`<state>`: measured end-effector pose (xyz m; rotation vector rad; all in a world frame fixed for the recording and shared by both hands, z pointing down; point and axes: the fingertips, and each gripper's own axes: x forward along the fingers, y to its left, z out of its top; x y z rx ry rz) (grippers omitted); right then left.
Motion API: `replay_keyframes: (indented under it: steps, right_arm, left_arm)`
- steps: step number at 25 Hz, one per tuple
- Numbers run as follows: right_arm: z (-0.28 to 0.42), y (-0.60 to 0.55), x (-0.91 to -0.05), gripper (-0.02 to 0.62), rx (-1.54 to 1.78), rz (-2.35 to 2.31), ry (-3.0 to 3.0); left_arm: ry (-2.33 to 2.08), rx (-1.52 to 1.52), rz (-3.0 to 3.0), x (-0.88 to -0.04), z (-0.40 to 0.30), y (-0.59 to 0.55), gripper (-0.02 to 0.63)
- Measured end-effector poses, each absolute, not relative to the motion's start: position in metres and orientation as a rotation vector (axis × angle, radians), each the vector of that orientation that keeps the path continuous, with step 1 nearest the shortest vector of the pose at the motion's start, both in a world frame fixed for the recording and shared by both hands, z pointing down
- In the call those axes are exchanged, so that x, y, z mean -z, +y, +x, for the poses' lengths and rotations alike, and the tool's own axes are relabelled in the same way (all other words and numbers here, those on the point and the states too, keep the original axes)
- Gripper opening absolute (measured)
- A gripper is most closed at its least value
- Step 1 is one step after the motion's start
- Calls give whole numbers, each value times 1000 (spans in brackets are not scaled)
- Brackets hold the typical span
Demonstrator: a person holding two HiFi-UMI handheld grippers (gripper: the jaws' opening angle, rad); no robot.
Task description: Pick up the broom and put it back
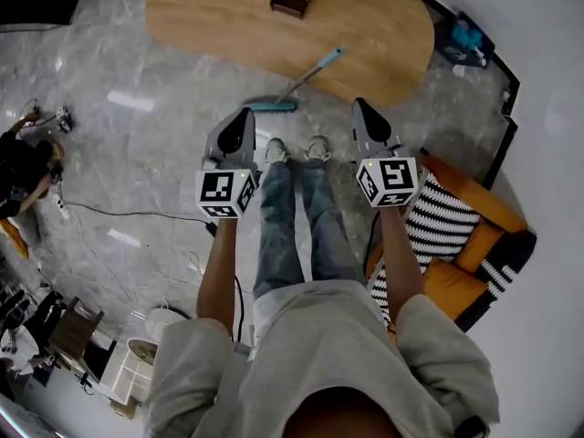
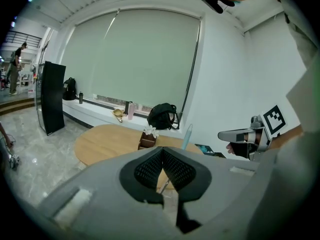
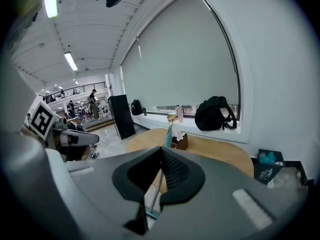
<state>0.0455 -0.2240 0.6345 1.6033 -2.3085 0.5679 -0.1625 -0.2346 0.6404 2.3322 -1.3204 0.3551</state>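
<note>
Two shut, empty claws: left gripper (image 1: 242, 117) and right gripper (image 1: 363, 108). The broom (image 1: 294, 88) leans against the table (image 1: 228, 26), head (image 1: 270, 105) on the floor (image 1: 137, 135) just beyond the shoes (image 1: 276, 151). Best to open one claw wide and close squarely round the handle (image 1: 315, 69), mid-length, before lifting.

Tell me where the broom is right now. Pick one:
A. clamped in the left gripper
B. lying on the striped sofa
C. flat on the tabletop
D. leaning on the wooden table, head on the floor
D: the broom has its teal head down on the floor, and its handle slants up against the edge of the wooden table.
</note>
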Motion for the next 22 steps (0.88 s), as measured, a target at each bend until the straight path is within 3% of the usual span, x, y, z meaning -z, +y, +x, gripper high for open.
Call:
replay_keyframes:
  steps: [4, 11, 14, 22]
  right_arm:
    - [42, -215, -658, 0, -600, 1585, -2332]
    - [37, -214, -696, 214, -666, 1557, -2353]
    - [33, -222, -706, 255, -671, 1550, -2364]
    - [20, -261, -720, 274, -683, 1582, -2375]
  left_arm:
    - [-1328, -361, 2311, -665, -160, -233, 2]
    - [-1305, -378, 2294, -696, -155, -223, 0]
    - [-1296, -388, 2289, -705, -155, -220, 0]
    - [-1296, -391, 2274, -712, -158, -219, 2]
